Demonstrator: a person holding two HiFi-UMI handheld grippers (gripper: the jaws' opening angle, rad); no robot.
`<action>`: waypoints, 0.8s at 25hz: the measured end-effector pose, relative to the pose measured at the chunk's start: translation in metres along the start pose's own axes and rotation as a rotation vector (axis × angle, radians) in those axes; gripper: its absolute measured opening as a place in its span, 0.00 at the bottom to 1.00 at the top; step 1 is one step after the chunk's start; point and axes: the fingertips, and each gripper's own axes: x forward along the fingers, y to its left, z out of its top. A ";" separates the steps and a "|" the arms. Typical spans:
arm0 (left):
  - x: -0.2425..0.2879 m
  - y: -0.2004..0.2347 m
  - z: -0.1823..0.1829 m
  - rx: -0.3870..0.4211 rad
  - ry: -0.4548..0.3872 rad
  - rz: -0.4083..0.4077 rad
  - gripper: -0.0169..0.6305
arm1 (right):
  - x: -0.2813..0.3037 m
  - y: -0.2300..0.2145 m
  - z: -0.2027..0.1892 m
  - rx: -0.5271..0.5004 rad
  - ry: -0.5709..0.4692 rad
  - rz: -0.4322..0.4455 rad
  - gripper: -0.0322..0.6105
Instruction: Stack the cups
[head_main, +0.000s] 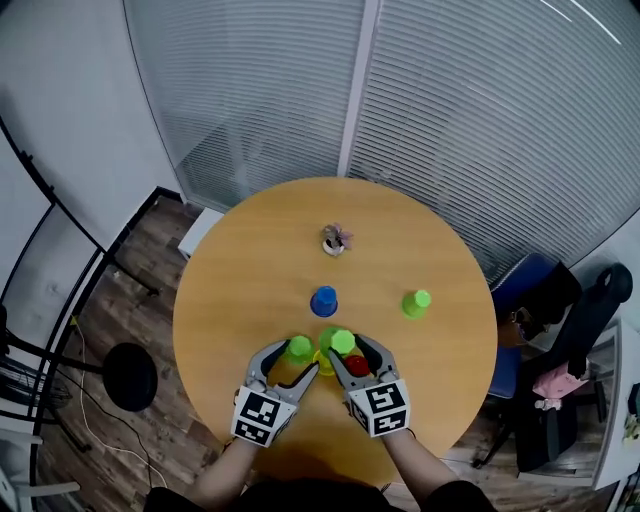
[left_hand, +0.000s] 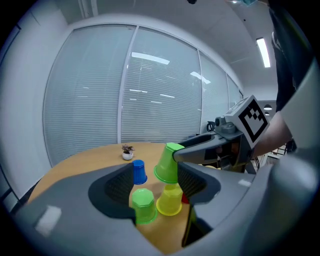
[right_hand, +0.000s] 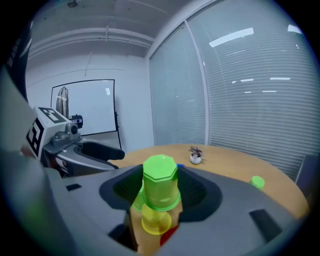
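Holding a lime-green faceted plastic cup mouth-down in the right tongs, both pads pressed on its sides, lifted off the bench and tipped slightly. Hanging it straight over a yellow plastic cup standing mouth-down on the round wooden bench, rim close above the yellow cup's base; cannot tell whether touching. Have the left tongs wide open around a second green plastic cup, set mouth-down on the bench just left of the yellow cup, close to the left jaw and not pinched between the pads. Just right of the yellow cup, see a red plastic cup, mostly hidden under the right tongs. Beyond the yellow cup, toward the middle of the bench, see a blue plastic cup, mouth-down and standing alone. Well to the right of the yellow cup, about as far out as the blue one, spot a third green plastic cup, apart from everything else. Farther beyond the yellow cup, past the blue one, note a small white pot with a purplish plant. Far beyond the yellow cup, behind the bench, face a glass wall with lowered white blinds; left of the bench, look down on a dark wooden floor.
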 end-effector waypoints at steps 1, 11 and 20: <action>-0.006 0.006 -0.004 -0.005 0.003 0.009 0.43 | 0.005 0.008 0.000 -0.001 0.005 0.008 0.39; -0.038 0.038 -0.027 -0.046 0.016 0.046 0.43 | 0.036 0.045 -0.012 -0.019 0.072 0.030 0.39; -0.034 0.033 -0.026 -0.047 0.007 0.022 0.43 | 0.033 0.047 -0.010 -0.007 0.051 0.045 0.39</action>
